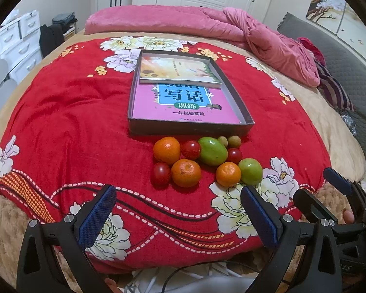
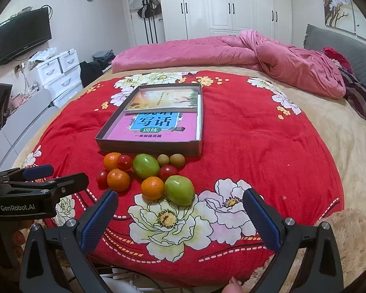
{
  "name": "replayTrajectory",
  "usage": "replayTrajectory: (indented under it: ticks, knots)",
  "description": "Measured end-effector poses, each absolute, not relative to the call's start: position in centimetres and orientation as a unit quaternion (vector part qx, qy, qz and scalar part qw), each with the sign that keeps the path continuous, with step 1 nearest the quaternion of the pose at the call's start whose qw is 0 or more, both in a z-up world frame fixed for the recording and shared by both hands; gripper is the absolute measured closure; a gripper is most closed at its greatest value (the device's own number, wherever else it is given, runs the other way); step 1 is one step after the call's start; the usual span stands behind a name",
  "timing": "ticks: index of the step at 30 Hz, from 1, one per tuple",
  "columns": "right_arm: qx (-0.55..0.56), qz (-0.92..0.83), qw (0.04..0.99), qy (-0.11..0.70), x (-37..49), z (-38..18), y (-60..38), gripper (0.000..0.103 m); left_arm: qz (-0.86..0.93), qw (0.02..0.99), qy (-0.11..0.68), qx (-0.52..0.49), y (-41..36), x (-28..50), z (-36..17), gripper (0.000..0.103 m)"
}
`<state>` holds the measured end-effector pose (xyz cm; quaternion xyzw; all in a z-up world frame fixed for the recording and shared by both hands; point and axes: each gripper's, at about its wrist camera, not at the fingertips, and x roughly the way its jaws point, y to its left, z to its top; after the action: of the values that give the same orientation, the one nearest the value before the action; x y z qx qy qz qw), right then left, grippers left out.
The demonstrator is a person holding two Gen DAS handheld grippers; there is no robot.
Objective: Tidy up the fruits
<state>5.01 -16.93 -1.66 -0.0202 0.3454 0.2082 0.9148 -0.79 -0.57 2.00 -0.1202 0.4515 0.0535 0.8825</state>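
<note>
Both grippers are held low over the near edge of the red floral blanket, short of the fruit. The left gripper is spread wide and carries nothing; the right gripper is likewise spread wide and empty.

The fruit is bunched on the blanket just in front of the shallow cardboard tray, in which two books are laid. Three mandarins are seen, the nearest one touching a green fruit; a larger green fruit sits behind, with cherry tomatoes and two small brownish fruits packed between.

No sorting appears to have been begun. The main risk is judged to lie in the crowding: a finger pushed between touching pieces could nudge neighbours, and round fruit on soft bedding is likely to roll. The cherry tomatoes could be split if squeezed hard. With the tray largely taken up by the books, a placed fruit may roll about or be dropped short.
</note>
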Motion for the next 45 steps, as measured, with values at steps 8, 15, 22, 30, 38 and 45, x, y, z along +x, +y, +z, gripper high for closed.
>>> replayTrajectory:
  ticks: [8, 15, 22, 30, 38, 45]
  knots:
    - [-0.019, 0.207, 0.914, 0.348, 5.1, -1.8, -17.1, 0.0, 0.052, 0.882, 0.452, -0.123, -0.6, -0.8, 1.9, 0.002]
    - [-0.019, 0.205, 0.913, 0.352, 5.2, -2.0, -17.0, 0.0, 0.051, 0.88, 0.455, -0.126, -0.4, -0.7, 1.6, 0.002]
    - [-0.017, 0.203, 0.91, 0.362, 5.7, -2.4, -16.8, 0.0, 0.05, 0.874, 0.465, -0.134, -0.2, -0.4, 0.9, 0.002]
    - [-0.016, 0.203, 0.907, 0.369, 6.1, -2.6, -16.5, 0.0, 0.043, 0.865, 0.478, -0.146, 0.4, 0.1, -0.1, 0.002]
    - [-0.005, 0.197, 0.903, 0.383, 7.2, -3.1, -16.9, 0.0, 0.063, 0.856, 0.491, -0.148, 2.2, 0.7, -1.2, 0.002]
    - [-0.004, 0.192, 0.9, 0.391, 8.3, -3.5, -16.9, 0.0, 0.026, 0.854, 0.502, -0.138, 1.2, 1.1, -1.9, 0.002]
